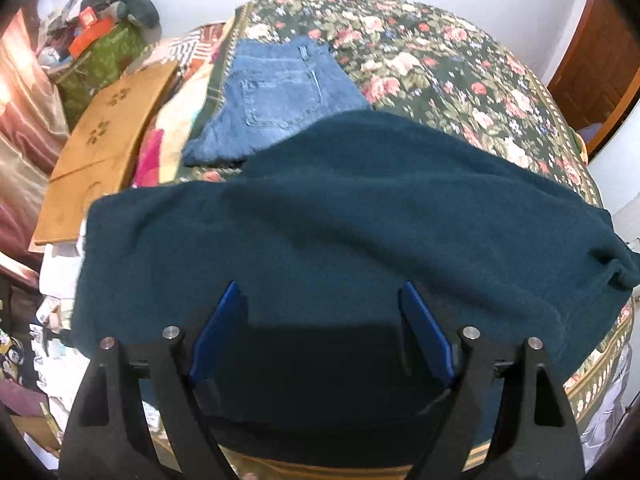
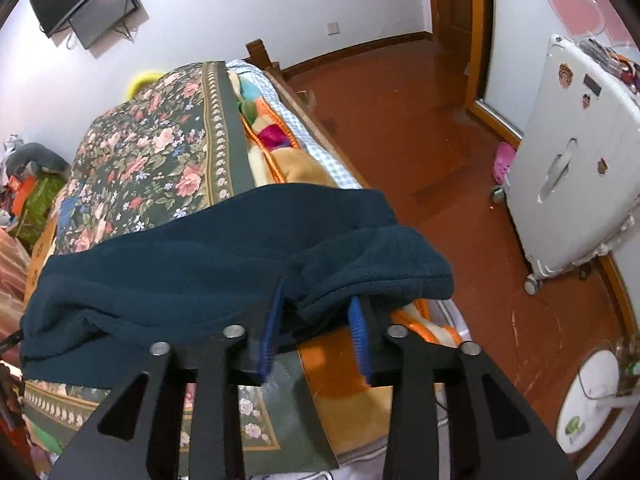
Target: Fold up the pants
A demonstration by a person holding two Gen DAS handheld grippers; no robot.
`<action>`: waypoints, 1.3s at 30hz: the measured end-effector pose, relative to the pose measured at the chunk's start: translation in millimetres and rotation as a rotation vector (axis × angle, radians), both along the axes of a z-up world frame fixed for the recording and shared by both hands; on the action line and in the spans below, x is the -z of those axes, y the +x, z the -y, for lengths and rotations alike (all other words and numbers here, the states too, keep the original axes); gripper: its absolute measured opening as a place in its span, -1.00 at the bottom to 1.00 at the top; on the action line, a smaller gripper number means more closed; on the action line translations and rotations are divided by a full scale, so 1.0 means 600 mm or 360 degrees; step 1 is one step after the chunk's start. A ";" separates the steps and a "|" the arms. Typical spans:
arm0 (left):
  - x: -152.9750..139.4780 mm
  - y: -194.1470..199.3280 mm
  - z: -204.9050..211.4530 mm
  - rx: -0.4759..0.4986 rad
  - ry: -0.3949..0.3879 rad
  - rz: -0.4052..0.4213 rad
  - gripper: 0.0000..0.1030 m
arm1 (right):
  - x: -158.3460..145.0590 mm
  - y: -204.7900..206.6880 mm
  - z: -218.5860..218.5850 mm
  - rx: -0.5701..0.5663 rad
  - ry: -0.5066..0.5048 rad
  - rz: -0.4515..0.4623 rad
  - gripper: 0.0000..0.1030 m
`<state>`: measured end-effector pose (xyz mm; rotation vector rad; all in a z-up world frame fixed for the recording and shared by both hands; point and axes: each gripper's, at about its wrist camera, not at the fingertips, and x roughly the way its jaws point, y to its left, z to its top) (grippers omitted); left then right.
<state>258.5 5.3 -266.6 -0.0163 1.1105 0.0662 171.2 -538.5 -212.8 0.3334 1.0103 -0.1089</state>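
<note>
At the bottom of the left wrist view we see the left gripper (image 1: 320, 300) with its blue pads (image 1: 218, 328) spread wide apart, hovering over the dark teal pants (image 1: 340, 216) and pinching nothing. The pants lie in a broad band across the middle of that frame, draped over the floral bedspread (image 1: 440, 72).

In the right wrist view, the right gripper (image 2: 314, 312) sits low in the centre, its jaws partly parted, with a bunched end of the pants (image 2: 360, 264) lying between the pads (whether either pad presses the cloth we cannot tell). That end hangs at the bed's edge, above an orange-trimmed blanket (image 2: 424, 320).

Further up in the left wrist view, folded blue jeans (image 1: 276, 96) rest on the bedspread just beyond the teal cloth, with a brown cardboard sheet (image 1: 104, 140) at centre left. Far right in the right wrist view stands a white appliance (image 2: 568, 160) on the red-brown floor (image 2: 400, 120), and a dark screen (image 2: 88, 4) hangs upper left.
</note>
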 end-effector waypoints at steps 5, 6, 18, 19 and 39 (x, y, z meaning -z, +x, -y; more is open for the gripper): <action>-0.041 -0.015 -0.045 -0.0071 -0.0037 0.0110 0.61 | -0.065 0.005 -0.017 0.0004 -0.0131 0.0146 -0.16; -0.051 -0.019 -0.059 -0.0094 -0.0043 0.0136 0.61 | -0.078 0.009 -0.024 0.0002 -0.0150 0.0174 -0.12; -0.105 -0.035 -0.244 -0.0326 0.0030 0.0290 0.62 | -0.157 0.122 -0.268 -0.0447 -0.0162 0.0418 0.04; -0.103 -0.032 -0.261 -0.0343 0.0025 0.0283 0.63 | -0.155 0.136 -0.299 -0.0504 -0.0149 0.0423 0.04; 0.063 0.046 -0.384 -0.0397 -0.0132 -0.0001 0.52 | 0.019 0.292 -0.772 -0.1411 -0.0085 0.0042 0.05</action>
